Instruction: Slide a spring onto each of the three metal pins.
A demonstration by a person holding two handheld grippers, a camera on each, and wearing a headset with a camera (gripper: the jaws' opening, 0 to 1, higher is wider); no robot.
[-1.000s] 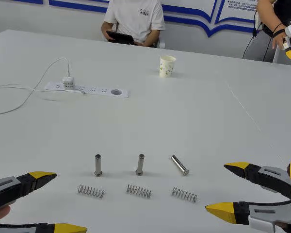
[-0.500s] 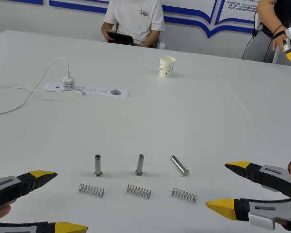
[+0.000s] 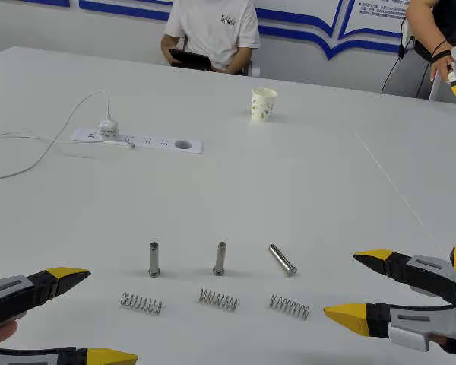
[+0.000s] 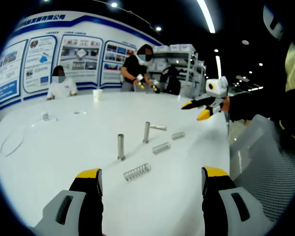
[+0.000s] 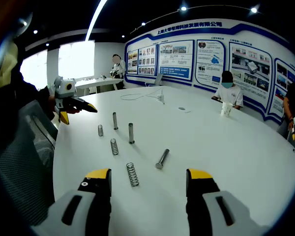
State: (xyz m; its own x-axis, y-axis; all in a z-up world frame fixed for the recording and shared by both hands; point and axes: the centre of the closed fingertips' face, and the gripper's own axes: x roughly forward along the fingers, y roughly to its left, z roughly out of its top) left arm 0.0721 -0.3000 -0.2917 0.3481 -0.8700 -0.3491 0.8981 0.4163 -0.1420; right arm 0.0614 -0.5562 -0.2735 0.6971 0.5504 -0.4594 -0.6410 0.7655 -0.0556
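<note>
Three metal pins sit in a row on the white table: the left pin and middle pin stand upright, the right pin lies on its side. Just in front of each lies a spring: left spring, middle spring, right spring. My left gripper is open at the lower left, short of the left spring. My right gripper is open at the lower right, beside the right spring. Both hold nothing.
A white power strip with a plug and cable lies at the far left. A paper cup stands farther back. A person sits at the far edge with a tablet; another person with a gripper stands at the back right.
None beyond a slight shift of the head view; both grippers stay open in about the same places.
</note>
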